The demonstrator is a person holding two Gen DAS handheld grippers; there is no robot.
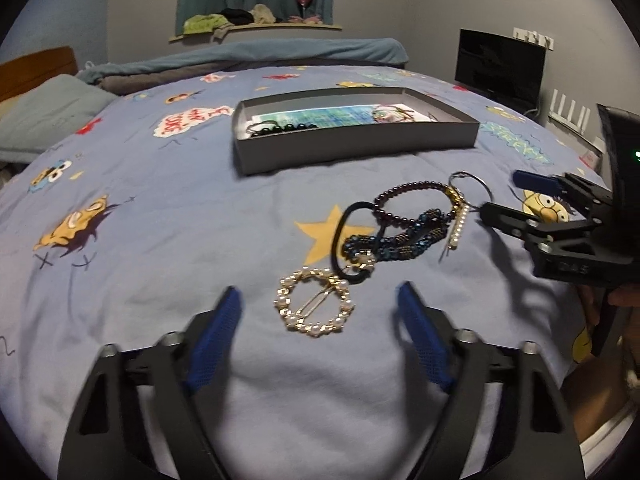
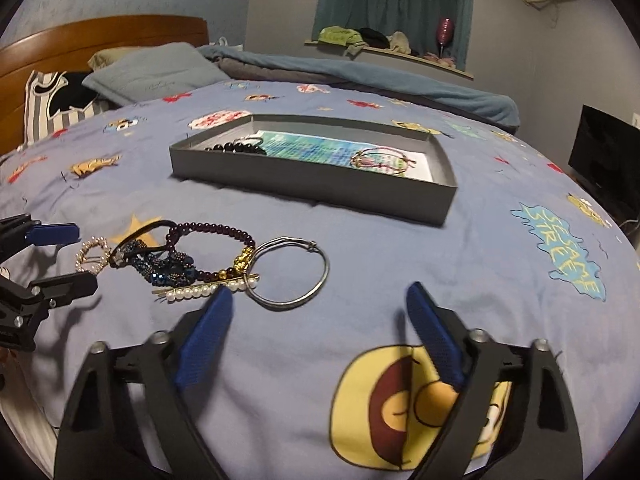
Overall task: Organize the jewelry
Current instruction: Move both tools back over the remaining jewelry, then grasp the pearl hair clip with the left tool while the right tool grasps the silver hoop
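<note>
A pile of jewelry lies on the blue cartoon bedsheet: a pearl circle clip, a black hair tie, a blue beaded bracelet, a purple bead bracelet, a pearl bar clip and a silver bangle. My left gripper is open, its blue pads either side of the pearl circle clip, not touching it. My right gripper is open just short of the bangle. Behind stands a shallow grey box holding a black bead bracelet and a pink cord bracelet.
A folded blue blanket and a pillow lie at the bed's far side, by a wooden headboard. A dark monitor stands off the bed to the right. A hand grips the right gripper's handle.
</note>
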